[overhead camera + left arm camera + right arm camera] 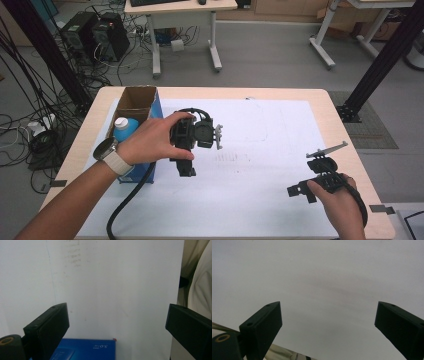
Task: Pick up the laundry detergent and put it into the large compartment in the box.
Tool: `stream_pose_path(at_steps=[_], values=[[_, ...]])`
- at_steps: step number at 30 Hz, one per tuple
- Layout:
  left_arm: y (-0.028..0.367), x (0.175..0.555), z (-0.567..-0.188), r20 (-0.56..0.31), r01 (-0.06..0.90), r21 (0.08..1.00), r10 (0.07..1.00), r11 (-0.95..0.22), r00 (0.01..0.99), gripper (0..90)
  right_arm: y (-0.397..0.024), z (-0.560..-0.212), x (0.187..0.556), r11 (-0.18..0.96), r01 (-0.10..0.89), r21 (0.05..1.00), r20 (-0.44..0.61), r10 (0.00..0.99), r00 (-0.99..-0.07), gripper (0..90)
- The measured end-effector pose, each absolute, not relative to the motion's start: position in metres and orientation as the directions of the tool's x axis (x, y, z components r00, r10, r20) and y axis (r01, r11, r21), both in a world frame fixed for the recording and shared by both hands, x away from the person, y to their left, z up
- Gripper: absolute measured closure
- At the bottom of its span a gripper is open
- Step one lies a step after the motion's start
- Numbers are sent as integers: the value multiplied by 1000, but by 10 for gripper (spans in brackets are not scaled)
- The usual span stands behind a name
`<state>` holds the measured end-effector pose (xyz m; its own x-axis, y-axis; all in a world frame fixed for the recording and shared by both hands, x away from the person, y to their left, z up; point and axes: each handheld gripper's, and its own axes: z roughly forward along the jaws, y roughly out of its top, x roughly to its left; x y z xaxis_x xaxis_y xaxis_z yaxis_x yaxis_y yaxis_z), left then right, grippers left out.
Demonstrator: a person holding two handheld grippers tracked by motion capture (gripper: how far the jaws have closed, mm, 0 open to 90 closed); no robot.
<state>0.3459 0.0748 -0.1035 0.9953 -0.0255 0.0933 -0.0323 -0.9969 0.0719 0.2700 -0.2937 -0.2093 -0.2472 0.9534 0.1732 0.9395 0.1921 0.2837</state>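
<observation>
My left gripper [184,167] hangs low over the white sheet [250,200], just right of an open blue cardboard box [137,99]. A hand with a wristwatch grips it. In the left gripper view the left gripper [117,315] is open, its jaws wide apart with nothing between them, and the blue box [85,348] lies below them. A blue bottle with a white cap [125,129] stands inside the box. My right gripper [300,191] rests near the table's front right corner, held by the other hand. In the right gripper view the right gripper [328,315] is open over bare white sheet.
The wooden table [340,120] is mostly covered by the sheet, which bears faint pencil marks [232,157] at its middle. A thick black cable [127,202] trails from the left gripper toward the front edge. Desks, computers and cables stand on the floor beyond.
</observation>
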Motion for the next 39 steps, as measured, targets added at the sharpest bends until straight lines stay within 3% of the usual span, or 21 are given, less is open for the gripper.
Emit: stream_pose_path(at_steps=[39], values=[[83, 348, -102, 91, -32, 85, -24, -996, 996, 54, -288, -205, 273, 202, 933, 298, 171, 950, -260, 73]])
